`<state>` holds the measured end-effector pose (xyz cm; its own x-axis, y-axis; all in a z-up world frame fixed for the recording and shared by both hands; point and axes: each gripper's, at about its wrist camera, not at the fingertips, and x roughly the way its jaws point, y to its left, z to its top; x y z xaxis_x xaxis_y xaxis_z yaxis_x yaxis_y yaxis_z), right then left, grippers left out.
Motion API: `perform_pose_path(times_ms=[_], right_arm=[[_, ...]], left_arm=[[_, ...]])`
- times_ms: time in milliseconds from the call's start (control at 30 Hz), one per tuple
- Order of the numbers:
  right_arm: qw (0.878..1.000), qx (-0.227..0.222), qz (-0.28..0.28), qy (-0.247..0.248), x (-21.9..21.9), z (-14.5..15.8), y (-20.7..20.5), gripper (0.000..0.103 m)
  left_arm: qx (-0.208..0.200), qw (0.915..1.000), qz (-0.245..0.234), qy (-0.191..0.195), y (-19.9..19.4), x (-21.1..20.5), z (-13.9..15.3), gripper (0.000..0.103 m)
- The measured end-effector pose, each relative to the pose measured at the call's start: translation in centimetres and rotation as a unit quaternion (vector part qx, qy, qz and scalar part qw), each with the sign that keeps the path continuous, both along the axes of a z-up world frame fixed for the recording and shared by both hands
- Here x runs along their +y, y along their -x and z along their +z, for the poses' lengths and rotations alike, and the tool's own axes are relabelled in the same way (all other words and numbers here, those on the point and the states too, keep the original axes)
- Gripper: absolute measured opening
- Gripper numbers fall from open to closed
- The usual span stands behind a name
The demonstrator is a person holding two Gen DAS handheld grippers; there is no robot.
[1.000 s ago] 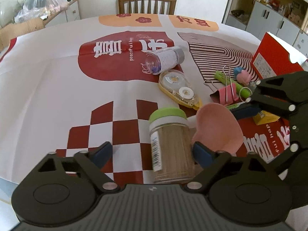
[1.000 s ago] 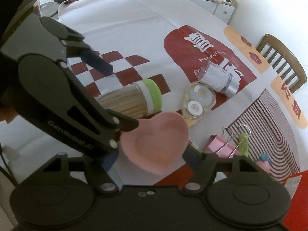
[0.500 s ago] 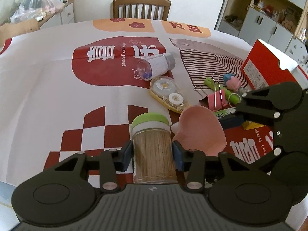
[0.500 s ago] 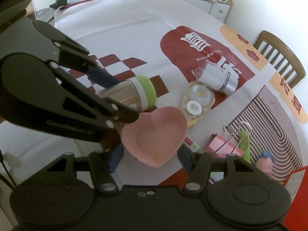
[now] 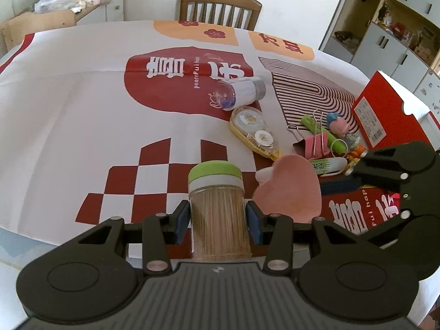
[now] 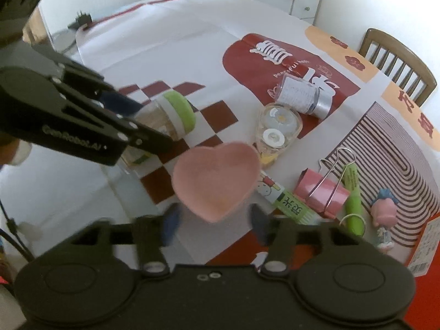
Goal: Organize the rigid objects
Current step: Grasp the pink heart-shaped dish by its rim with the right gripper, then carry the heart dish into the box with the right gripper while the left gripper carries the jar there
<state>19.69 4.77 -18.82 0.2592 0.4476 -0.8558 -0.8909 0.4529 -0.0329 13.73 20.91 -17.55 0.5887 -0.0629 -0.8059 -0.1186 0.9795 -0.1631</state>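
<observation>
red and white cloth (image 5: 82,104) covers the round table, and from our left wrist view the whole stretch from nine to twelve o'clock lies bare, out to the far rim by the wooden chair (image 5: 220,8). the clutter sits from one to three o'clock: a clear bottle (image 5: 239,93) on its side, a yellow tape dispenser (image 5: 254,132), a pink binder clip (image 5: 313,144), and a red box (image 5: 385,112) standing near the table's edge at three.

both our grippers tilt steeply down toward the cloth, side by side at the near edge. our left gripper (image 5: 217,217) has its blue pads pressed on either side of the toothpick jar (image 5: 217,200), which stands with its green lid toward twelve. our right gripper (image 6: 213,220) is spreading its jaws; the pink heart dish (image 6: 217,178) sits between and just ahead of the blurred fingertips, which do not press on it. the dish lies just beside the jar, at its three o'clock in the left view.
</observation>
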Motion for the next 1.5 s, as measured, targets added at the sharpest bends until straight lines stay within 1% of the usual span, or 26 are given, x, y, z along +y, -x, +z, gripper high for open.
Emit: perform_pose_path(times_ms=[33,100,167,267,333,467,567,600,633,700,800,867,967,1167,1333,1500], right_arm=[[1.000,0.000,-0.003,-0.008,-0.1,0.2,0.0,0.083],[1.000,0.009,-0.006,-0.015,0.2,0.3,-0.2,0.081],[1.000,0.011,-0.010,-0.011,0.8,0.2,-0.3,0.081],[1.000,-0.005,-0.014,0.000,1.8,-0.2,-0.2,0.086],[1.000,-0.022,-0.018,0.008,2.5,-0.5,-0.1,0.092],[0.999,-0.029,-0.034,0.021,3.6,-0.9,-0.1,0.093],[0.998,-0.040,-0.043,0.024,3.9,-1.0,0.1,0.091],[0.998,-0.044,-0.046,0.026,4.0,-1.0,0.1,0.088],[0.997,-0.050,-0.050,0.029,4.1,-1.0,0.1,0.082],[0.997,-0.055,-0.052,0.030,4.2,-0.8,0.1,0.077],[0.997,-0.046,-0.055,0.028,4.0,-0.7,-0.1,0.076],[0.997,-0.051,-0.058,0.027,3.7,-0.6,0.0,0.076],[0.997,-0.048,-0.062,0.018,2.9,0.4,0.0,0.076],[0.997,-0.044,-0.067,0.003,0.2,4.0,-0.1,0.076],[0.996,-0.047,-0.077,-0.013,-3.0,7.8,-0.4,0.076],[0.994,-0.052,-0.096,-0.026,-6.7,10.6,-1.3,0.076]], left_arm=[[0.000,1.0000,0.001,-0.001,0.1,0.0,0.1,0.044],[-0.001,1.0000,0.005,-0.005,0.3,0.0,0.2,0.044],[-0.001,0.9999,0.013,-0.006,0.5,0.2,0.3,0.044],[-0.001,0.9997,0.023,-0.006,0.7,0.7,0.5,0.044],[0.000,0.9995,0.030,-0.007,0.9,1.0,0.5,0.044],[0.006,0.9991,0.042,-0.004,1.3,1.6,0.4,0.044],[0.007,0.9990,0.045,-0.003,1.5,1.8,0.3,0.043],[0.007,0.9990,0.045,-0.003,1.6,1.8,0.3,0.043],[0.007,0.9990,0.045,-0.003,1.6,1.8,0.3,0.043],[0.007,0.9990,0.044,-0.003,1.6,1.8,0.3,0.044],[0.007,0.9990,0.044,-0.004,1.7,1.7,0.4,0.044],[0.009,0.9990,0.044,-0.006,1.6,1.6,0.4,0.044],[0.009,0.9990,0.043,-0.005,1.5,1.4,0.7,0.044],[0.009,0.9996,0.028,-0.004,0.9,0.0,2.3,0.044],[-0.009,0.9999,-0.003,-0.005,0.1,-2.9,4.7,0.044],[-0.028,0.9990,-0.033,-0.008,-1.1,-6.7,7.3,0.044]])
